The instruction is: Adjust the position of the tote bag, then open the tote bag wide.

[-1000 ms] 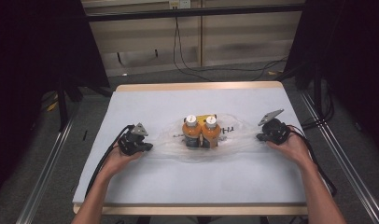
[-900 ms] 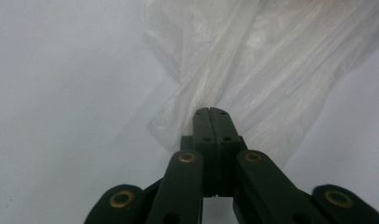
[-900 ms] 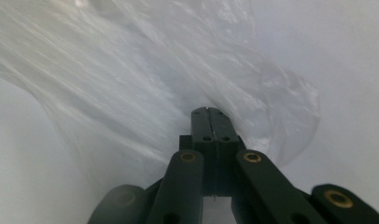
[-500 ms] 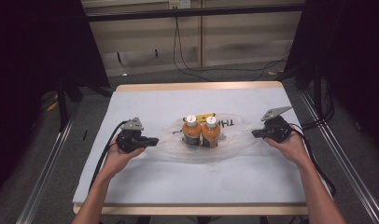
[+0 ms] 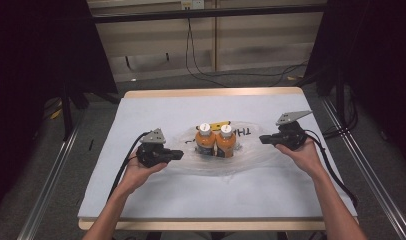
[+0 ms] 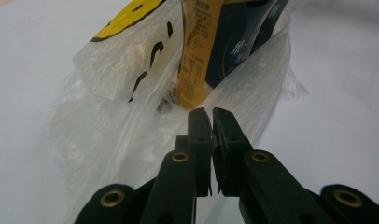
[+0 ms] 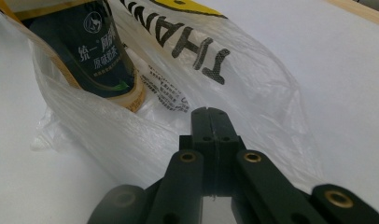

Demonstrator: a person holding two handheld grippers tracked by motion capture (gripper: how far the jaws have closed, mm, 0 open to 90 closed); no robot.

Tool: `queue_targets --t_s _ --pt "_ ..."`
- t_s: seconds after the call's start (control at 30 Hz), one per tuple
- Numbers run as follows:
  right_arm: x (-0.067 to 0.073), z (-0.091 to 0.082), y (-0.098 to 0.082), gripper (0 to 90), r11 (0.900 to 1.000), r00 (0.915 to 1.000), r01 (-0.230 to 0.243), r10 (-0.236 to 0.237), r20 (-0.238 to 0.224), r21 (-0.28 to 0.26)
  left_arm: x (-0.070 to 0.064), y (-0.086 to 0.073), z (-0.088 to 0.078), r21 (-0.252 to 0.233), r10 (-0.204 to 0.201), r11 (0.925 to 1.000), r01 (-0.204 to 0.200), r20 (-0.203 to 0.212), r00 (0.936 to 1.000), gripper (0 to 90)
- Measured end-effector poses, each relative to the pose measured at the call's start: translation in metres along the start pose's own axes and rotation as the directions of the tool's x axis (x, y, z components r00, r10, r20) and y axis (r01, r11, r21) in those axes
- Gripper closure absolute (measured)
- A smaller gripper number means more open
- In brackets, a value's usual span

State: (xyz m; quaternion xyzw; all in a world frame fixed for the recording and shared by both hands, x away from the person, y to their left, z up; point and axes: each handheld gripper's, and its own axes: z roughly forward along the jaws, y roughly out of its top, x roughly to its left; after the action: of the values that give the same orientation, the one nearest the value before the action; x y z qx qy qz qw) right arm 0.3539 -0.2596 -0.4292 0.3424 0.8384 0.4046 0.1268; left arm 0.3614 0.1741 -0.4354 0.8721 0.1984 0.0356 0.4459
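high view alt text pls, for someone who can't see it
Two orange bottles with white caps stand upright inside a clear plastic bag spread flat on a white-covered table. A person's hands hold a black gripper at each side of the bag: the left gripper at its left edge, the right gripper at its right edge, both pointing inward toward the bottles.

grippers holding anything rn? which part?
Both jaw pairs are closed at the plastic bag: left gripper at its left end, right gripper at its right end. Whether film is actually pinched can't be told. The two bottles aren't gripped.
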Motion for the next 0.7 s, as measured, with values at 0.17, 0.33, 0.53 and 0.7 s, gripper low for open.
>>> queue_targets --t_s 0.17,0.33,0.53,0.7 --pt "0.012 0.011 0.006 90.0 1.0 0.9995 0.013 -0.014 -0.027 -0.015 -0.009 0.006 0.009 -0.013 0.008 0.9999 -0.007 0.026 0.9996 85.6" --pt "0.021 0.019 0.012 90.0 0.999 0.9984 0.03 -0.03 -0.047 -0.017 -0.017 0.012 0.018 -0.005 0.012 0.9999 -0.012 0.03 0.9995 88.9" --pt "0.026 0.028 0.018 90.0 0.999 0.9969 0.04 -0.042 -0.067 -0.02 -0.026 0.016 0.026 -0.029 0.034 0.9991 -0.032 0.061 0.9975 84.9" --pt "0.03 0.035 0.018 90.0 0.999 0.9963 0.042 -0.043 -0.075 -0.008 -0.031 0.02 0.034 -0.024 0.038 0.9991 -0.036 0.066 0.9971 90.0"
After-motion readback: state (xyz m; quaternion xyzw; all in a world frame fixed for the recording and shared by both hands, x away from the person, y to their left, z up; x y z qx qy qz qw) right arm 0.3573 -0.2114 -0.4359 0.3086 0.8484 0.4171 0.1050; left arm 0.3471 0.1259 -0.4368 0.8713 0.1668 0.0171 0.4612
